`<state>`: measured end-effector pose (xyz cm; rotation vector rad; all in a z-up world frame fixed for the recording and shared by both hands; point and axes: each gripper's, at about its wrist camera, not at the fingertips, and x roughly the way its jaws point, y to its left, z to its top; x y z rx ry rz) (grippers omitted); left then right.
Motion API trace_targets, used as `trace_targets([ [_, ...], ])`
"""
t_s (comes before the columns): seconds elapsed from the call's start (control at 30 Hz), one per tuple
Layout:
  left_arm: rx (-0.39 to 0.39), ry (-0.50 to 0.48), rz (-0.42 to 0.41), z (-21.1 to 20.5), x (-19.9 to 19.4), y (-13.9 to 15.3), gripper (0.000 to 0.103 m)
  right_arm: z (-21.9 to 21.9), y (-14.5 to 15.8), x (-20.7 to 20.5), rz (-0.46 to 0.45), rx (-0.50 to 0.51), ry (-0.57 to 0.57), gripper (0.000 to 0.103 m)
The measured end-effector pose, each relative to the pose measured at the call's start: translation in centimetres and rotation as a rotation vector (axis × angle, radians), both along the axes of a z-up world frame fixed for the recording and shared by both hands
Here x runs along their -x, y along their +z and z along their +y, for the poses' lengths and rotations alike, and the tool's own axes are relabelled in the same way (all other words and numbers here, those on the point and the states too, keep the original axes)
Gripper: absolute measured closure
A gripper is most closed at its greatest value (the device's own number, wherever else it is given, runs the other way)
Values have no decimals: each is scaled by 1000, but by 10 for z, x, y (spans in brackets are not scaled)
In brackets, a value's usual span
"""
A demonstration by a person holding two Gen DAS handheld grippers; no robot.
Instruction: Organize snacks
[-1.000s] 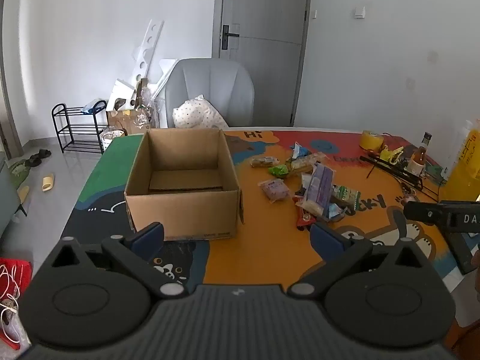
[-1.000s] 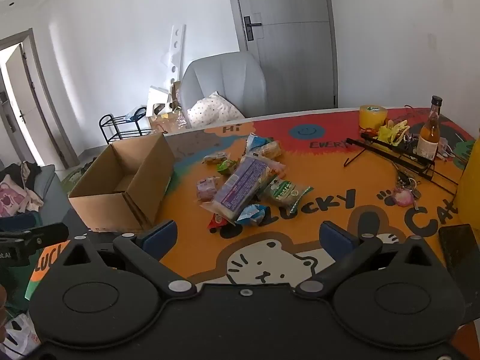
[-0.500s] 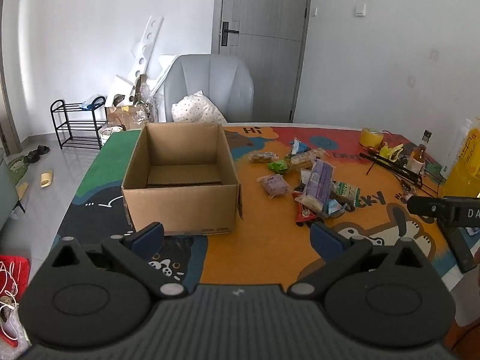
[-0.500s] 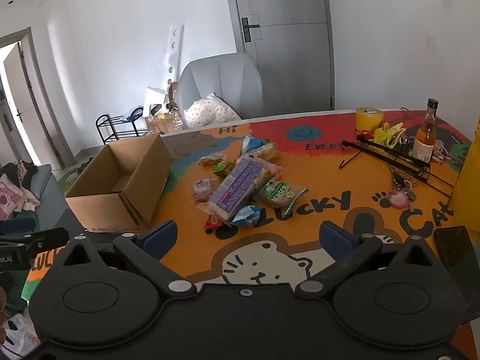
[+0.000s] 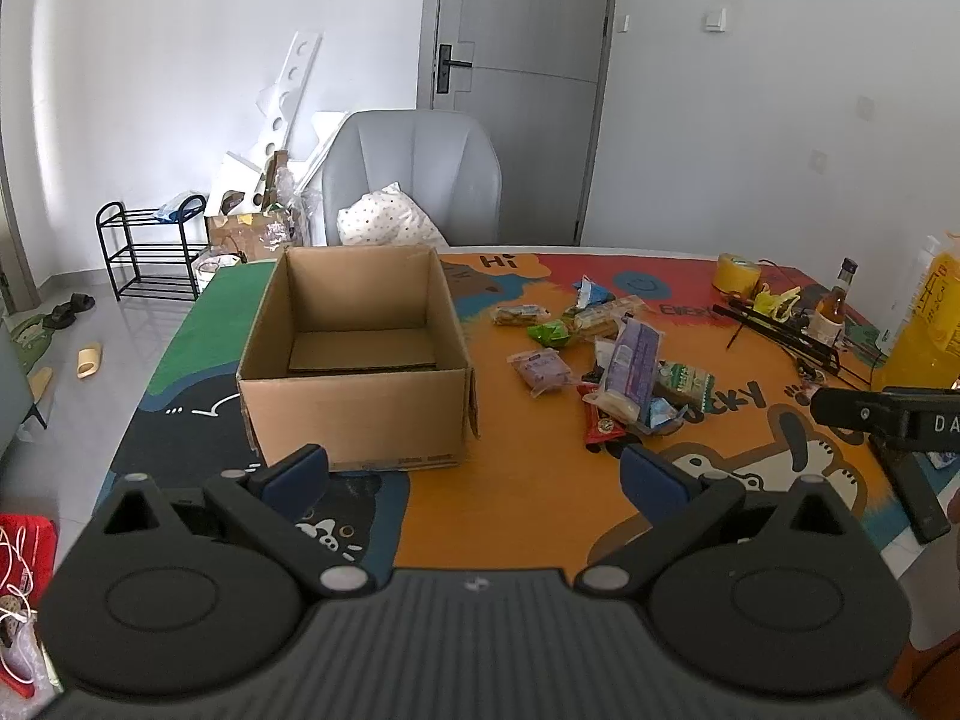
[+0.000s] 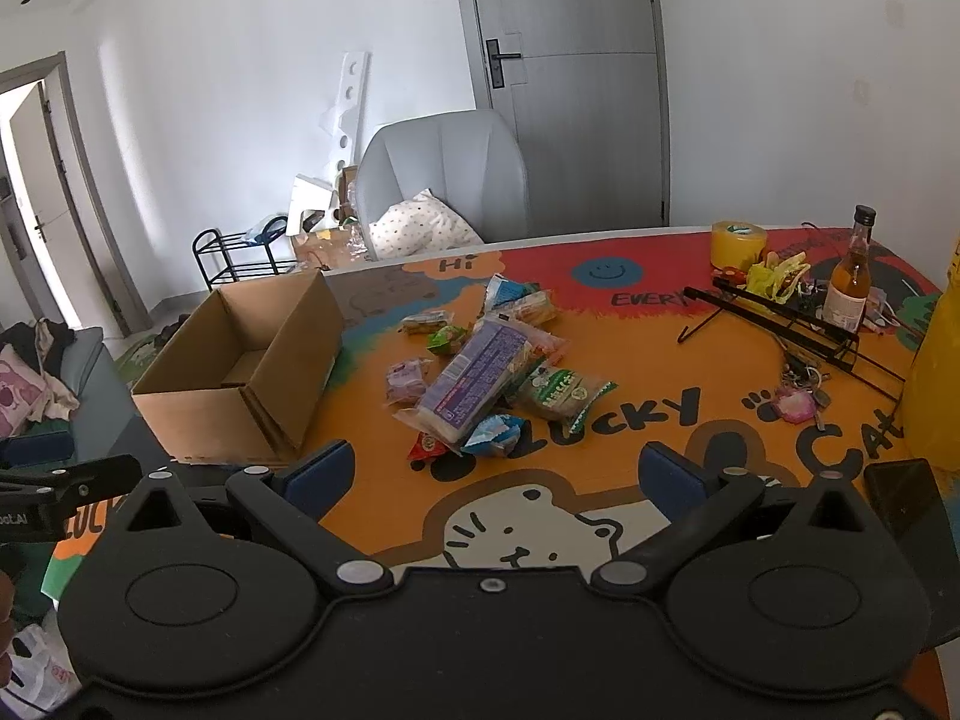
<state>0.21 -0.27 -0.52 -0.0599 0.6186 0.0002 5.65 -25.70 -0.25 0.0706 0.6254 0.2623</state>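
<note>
With both pairs of fingers spread and empty, our right gripper (image 6: pixel 492 477) is nearer the long purple packet (image 6: pixel 474 381), which lies just ahead, pointing away rightward.

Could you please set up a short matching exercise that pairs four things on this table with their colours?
Things:
1. box
2. tape roll
3. long packet
4. small pouch beside it

Colours:
A. purple
B. green and white
C. brown
D. yellow

Pairs: 1-C, 2-D, 3-A, 4-B
</note>
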Motion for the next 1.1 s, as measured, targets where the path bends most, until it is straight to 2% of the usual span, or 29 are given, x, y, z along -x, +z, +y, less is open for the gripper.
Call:
trace_targets([
  [1.1, 6, 6, 0, 0, 0, 3, 0, -2, 0, 0, -3, 2, -4, 0],
])
